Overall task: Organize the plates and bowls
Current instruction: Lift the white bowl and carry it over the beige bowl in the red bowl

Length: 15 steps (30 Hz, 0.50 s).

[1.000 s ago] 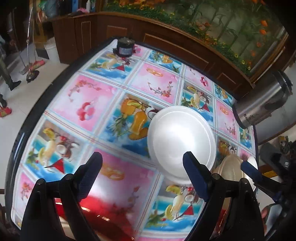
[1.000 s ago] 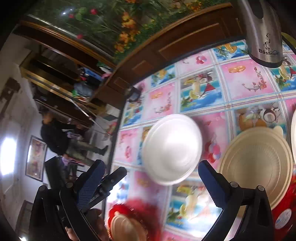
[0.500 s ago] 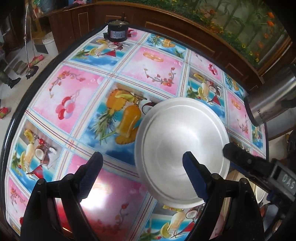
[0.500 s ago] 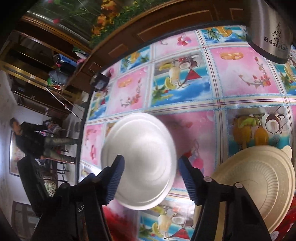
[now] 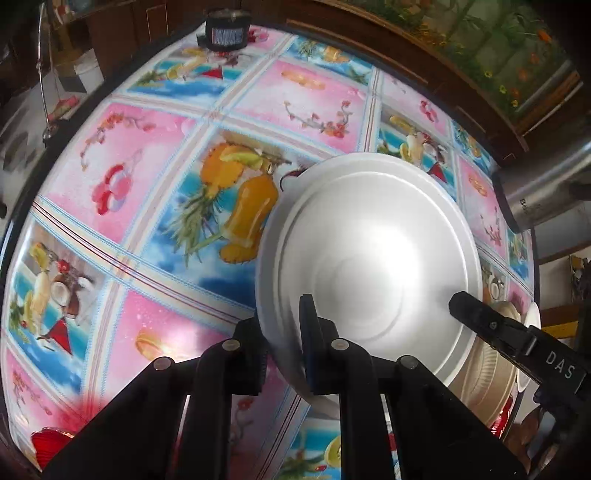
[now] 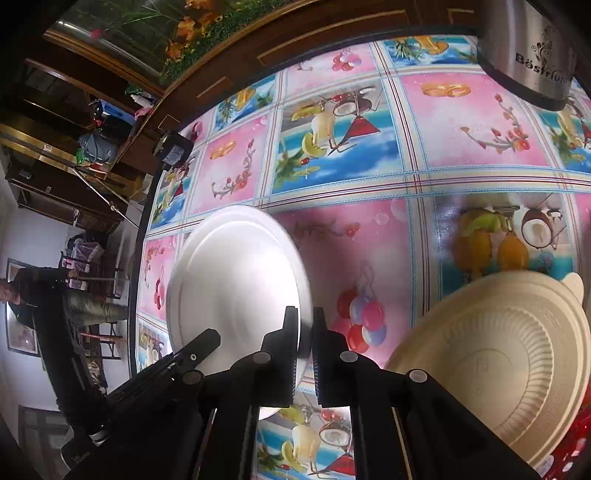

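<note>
Where the two grippers meet, a single white plate (image 5: 369,258) sits face up on the patterned tablecloth (image 5: 155,166), round, so it has no long axis to speak of, its rim standing slightly proud of the cloth. The left gripper (image 5: 284,332) has its fingers drawn in on the plate's near-left rim, one pad under the edge and one over the inside. The right gripper (image 6: 304,332) pinches the opposite rim the same way, its fingers almost together with only the thin edge between them; in the left view one of its black fingers (image 5: 480,317) lies across the plate's right side.

Counting: one white plate held, one cream ribbed plate (image 6: 491,362) lying just beside it to the right, and behind that cream one a sliver of another white dish (image 5: 532,321), too cut off to tell what it is. One steel kettle (image 6: 532,48) stands at the far right of the table, its top out of frame. One small dark jar (image 5: 223,33) sits at the far edge.

Something red (image 5: 48,443) shows at the near edge, blurred. A person (image 6: 33,299) stands well back in the room.
</note>
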### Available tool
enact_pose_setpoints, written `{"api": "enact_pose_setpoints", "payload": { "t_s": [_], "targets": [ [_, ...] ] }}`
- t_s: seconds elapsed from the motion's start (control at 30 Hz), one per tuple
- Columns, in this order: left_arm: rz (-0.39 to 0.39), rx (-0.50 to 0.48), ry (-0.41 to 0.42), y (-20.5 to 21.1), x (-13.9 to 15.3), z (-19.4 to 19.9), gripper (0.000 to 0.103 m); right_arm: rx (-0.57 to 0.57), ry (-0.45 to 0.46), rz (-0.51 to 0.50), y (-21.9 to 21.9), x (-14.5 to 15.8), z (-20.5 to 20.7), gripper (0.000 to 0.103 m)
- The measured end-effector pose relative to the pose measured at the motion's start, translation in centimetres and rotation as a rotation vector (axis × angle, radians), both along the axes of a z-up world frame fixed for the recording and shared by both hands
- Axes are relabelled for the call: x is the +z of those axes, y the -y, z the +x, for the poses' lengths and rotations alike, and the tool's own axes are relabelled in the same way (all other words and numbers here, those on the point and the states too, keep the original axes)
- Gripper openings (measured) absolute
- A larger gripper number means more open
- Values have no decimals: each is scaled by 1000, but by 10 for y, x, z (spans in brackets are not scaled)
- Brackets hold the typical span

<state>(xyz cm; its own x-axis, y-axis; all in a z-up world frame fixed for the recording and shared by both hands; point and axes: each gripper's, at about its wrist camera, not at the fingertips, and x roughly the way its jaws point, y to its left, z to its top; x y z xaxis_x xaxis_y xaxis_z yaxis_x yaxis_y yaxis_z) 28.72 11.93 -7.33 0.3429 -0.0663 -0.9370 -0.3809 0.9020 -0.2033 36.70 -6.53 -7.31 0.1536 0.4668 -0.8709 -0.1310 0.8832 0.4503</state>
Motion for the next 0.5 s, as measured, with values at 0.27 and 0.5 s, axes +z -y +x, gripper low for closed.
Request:
{"api": "enact_pose_setpoints", "payload": {
  "t_s": [0.27, 0.5],
  "targets": [
    [11, -11, 64, -1, 33, -35, 12, -1, 53, 19, 1, 29, -30, 7],
    [40, -27, 144, 10, 57, -82, 12, -9, 121, 37, 9, 57, -81, 7]
  ]
}}
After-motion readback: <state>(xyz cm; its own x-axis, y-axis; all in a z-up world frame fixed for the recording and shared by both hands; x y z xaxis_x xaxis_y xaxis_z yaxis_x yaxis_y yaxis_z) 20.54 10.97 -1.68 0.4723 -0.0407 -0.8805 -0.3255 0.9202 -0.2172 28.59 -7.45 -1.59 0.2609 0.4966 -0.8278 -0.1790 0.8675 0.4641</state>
